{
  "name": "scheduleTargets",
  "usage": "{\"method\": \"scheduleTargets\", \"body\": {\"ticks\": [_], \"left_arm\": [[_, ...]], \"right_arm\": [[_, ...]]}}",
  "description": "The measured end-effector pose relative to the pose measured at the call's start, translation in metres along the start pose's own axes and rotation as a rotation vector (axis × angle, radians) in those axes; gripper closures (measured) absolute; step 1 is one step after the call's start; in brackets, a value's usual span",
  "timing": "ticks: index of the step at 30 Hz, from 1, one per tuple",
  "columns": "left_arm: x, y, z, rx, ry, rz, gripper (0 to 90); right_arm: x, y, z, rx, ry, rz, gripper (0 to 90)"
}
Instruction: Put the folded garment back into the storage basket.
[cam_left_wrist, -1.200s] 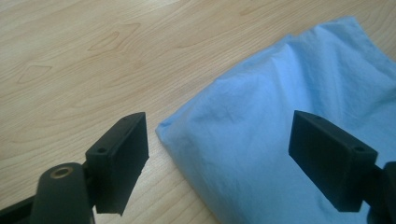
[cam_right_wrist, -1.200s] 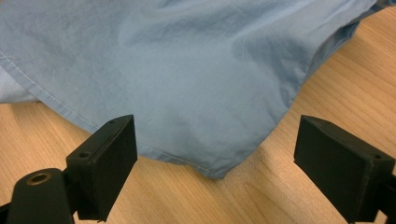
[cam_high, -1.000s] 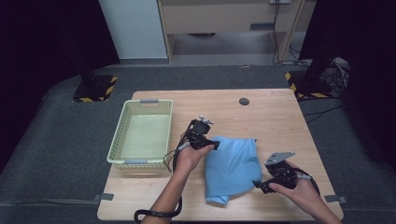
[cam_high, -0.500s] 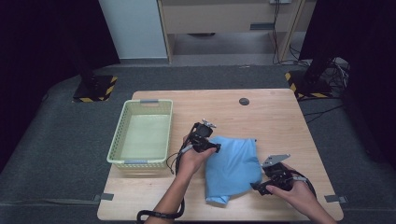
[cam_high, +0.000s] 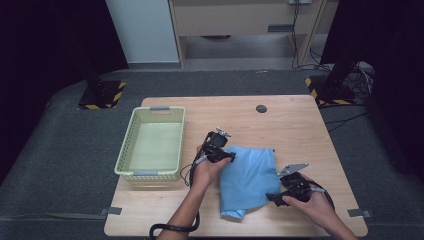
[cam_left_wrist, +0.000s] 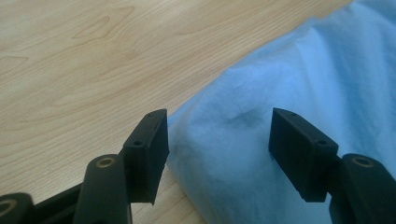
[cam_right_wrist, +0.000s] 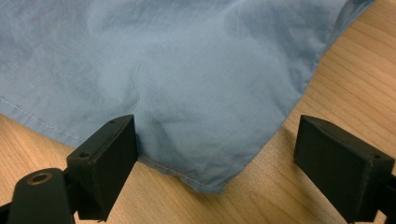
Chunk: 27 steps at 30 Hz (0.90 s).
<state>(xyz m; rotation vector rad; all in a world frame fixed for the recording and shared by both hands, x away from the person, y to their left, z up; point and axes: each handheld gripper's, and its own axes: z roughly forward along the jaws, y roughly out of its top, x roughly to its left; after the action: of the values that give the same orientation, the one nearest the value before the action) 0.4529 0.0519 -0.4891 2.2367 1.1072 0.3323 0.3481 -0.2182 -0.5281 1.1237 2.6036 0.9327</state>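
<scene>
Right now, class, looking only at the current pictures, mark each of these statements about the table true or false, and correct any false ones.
1. The blue cloth lies inside the basket. False: it lies on the table, right of the basket.
2. The left hand-held gripper has its jaws open at the cloth's edge. True.
3. The right hand-held gripper is shut on the cloth. False: its jaws stand open either side of a cloth corner.
4. The basket holds nothing visible. True.
5. A small dark round spot sits near the table's far edge. True.
</scene>
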Motion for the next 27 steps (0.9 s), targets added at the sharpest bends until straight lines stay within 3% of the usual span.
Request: {"method": "scheduleTargets", "body": {"ticks": [13, 21, 27], "left_arm": [[0.007, -0.013, 0.022, 0.056, 0.011, -0.001, 32.6], [0.006, -0.016, 0.028, 0.056, 0.014, 0.000, 32.2], [0.004, -0.018, 0.027, 0.047, 0.023, 0.028, 34.9]], "right_arm": [[0.004, 0.002, 0.007, 0.010, -0.010, -0.018, 14.6], [0.010, 0.011, 0.010, 0.071, -0.055, -0.048, 18.3], [0.015, 0.018, 0.012, 0.059, -0.036, -0.063, 33.1]]}}
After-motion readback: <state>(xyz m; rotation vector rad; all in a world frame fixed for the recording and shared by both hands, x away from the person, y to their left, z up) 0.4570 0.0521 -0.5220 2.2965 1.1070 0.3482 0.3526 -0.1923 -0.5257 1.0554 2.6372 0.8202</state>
